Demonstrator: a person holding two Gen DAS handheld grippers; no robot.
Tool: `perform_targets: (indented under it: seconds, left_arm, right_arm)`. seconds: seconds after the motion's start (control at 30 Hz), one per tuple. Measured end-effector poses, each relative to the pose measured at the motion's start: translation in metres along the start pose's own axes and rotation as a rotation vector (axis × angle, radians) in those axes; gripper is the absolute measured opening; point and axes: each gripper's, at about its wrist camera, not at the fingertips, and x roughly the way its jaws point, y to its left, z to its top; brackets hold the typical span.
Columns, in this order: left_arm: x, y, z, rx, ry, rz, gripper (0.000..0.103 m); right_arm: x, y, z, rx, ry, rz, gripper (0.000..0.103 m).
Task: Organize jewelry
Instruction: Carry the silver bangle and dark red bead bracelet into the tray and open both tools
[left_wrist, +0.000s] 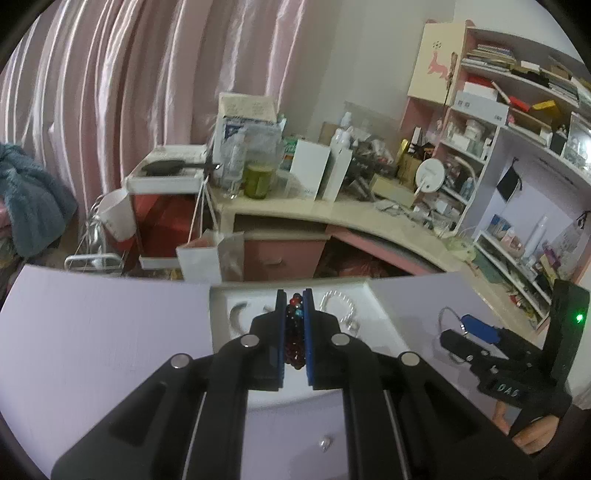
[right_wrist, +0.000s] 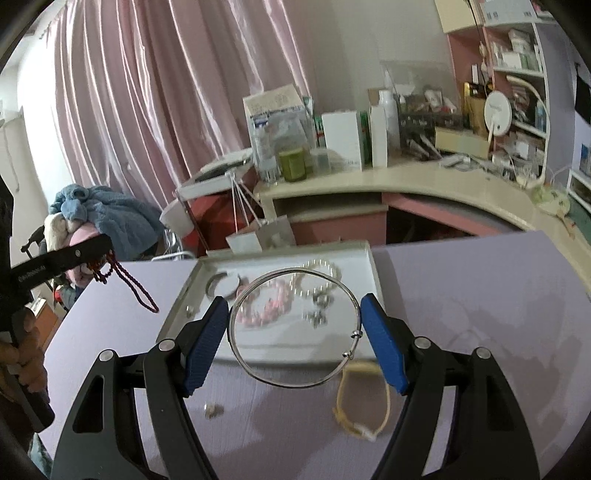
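My left gripper (left_wrist: 294, 295) is shut on a dark red bead bracelet (left_wrist: 294, 332) with a few blue and red beads, held above the near edge of the white jewelry tray (left_wrist: 221, 295). It also shows in the right wrist view (right_wrist: 94, 254) with the bead strand (right_wrist: 129, 284) hanging down. My right gripper (right_wrist: 295, 314) holds a thin silver bangle (right_wrist: 295, 328) between its blue pads, just in front of the tray (right_wrist: 371, 266). The tray holds a pearl bracelet (right_wrist: 321, 271), a pink bead bracelet (right_wrist: 266, 310), silver rings and a bangle.
On the lilac table (right_wrist: 461, 295) lie a yellow cord bracelet (right_wrist: 364, 402) and a small earring (right_wrist: 213, 410) near me. Beyond the table stand a cluttered cream desk (right_wrist: 406, 177), shelves (left_wrist: 517, 129), a paper bag (left_wrist: 210, 254) and pink curtains.
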Motion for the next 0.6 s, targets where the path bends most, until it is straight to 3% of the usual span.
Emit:
perform_targets:
  seconds: [0.23,0.6]
  left_arm:
    - [0.019,-0.009,0.021,0.023,0.001,-0.013,0.008]
    - [0.063,-0.007,0.006,-0.001,0.084,-0.01,0.009]
  right_arm:
    - [0.009,-0.003,0.009,-0.003,-0.016,-0.006,0.075]
    - [0.02,-0.012,0.005,0.016,0.013,-0.019,0.075]
